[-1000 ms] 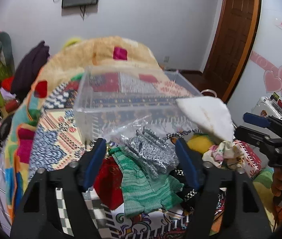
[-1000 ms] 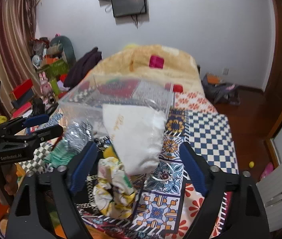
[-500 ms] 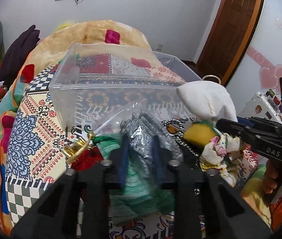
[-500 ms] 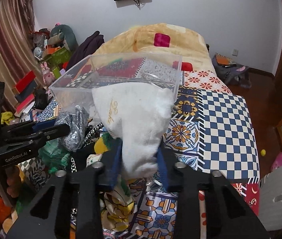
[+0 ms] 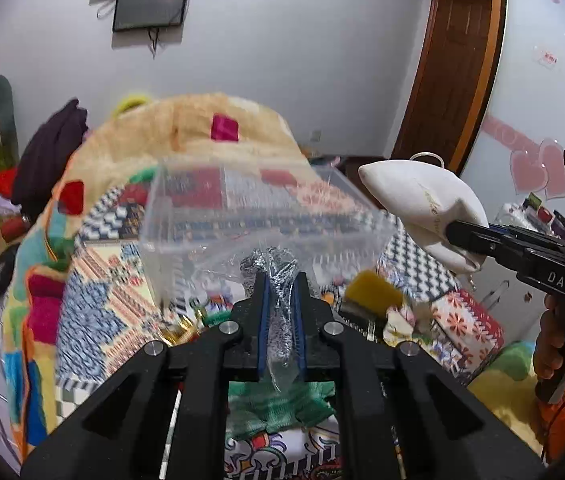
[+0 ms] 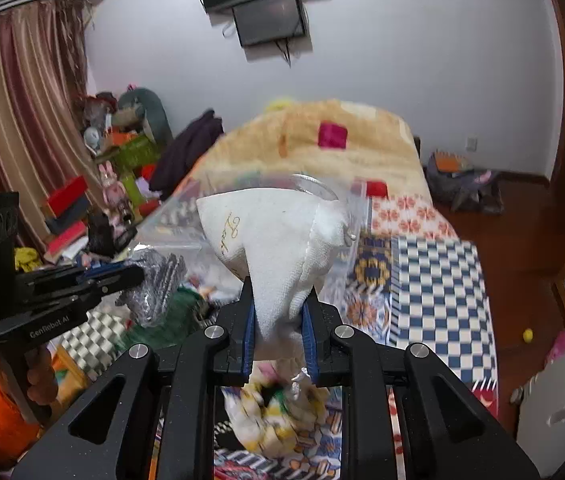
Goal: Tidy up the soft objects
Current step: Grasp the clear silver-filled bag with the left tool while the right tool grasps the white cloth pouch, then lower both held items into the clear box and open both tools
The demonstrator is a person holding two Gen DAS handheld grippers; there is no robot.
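- Left gripper [image 5: 281,312] pinching a silver glitter fabric in a clear plastic bag [image 5: 278,280], lifted off the pile at 6 o'clock, probably bound for the clear plastic bin [image 5: 242,216] on the bed [image 6: 438,276] at 12 o'clock.
- Right gripper [image 6: 279,322] clamped on a white cloth pouch [image 6: 278,248], raised clear of the floral scrunchie [image 6: 266,420] below, near the bin's rim.
- Left view alone: green knit [image 5: 278,408], yellow item [image 5: 374,288].
- Right view alone: curtain [image 6: 14,128] at 9 o'clock, pouch's gold lettering head-on.

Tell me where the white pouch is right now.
The white pouch is pinched in the right gripper, lifted above the bed in front of the clear bin, right of the left gripper's silver bag.
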